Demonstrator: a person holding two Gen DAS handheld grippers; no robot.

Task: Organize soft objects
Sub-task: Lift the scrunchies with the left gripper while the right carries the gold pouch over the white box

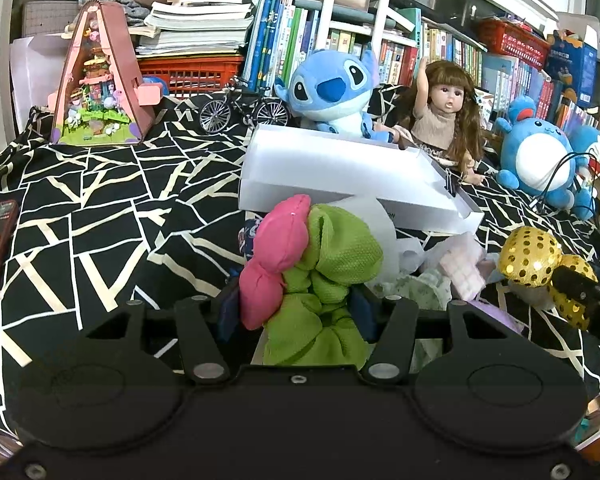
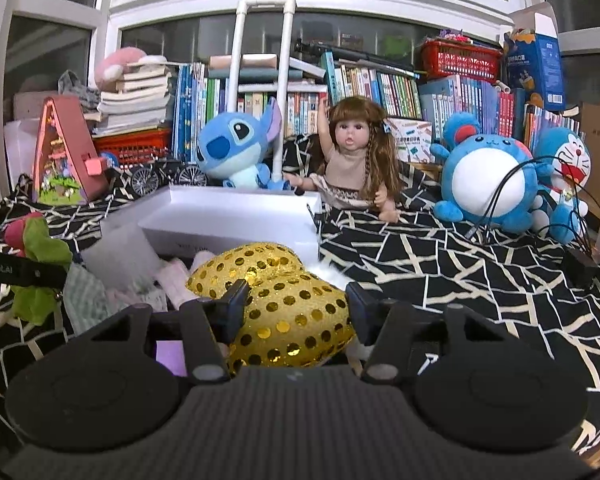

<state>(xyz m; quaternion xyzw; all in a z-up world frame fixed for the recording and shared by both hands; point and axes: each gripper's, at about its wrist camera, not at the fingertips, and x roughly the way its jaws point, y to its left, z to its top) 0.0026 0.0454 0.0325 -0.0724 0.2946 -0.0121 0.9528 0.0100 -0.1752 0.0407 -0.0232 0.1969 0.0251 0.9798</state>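
Left gripper (image 1: 296,304): clamped on a pink-and-green stuffed fabric bow (image 1: 312,264), held near, just short of the open white cardboard box (image 1: 340,184). Right gripper (image 2: 296,304): closed around a gold sequinned padded bow (image 2: 276,300), also near the box. Status, judged early: the box shows nothing inside, and a loose heap of pale soft pieces (image 1: 440,276) remains on the black-and-cream patterned cloth (image 1: 100,200), right of centre.

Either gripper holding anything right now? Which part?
Both. Left gripper clamps the pink-and-green fabric toy around its lower green middle. Right gripper clamps the gold sequin bow across one lobe, near its centre.
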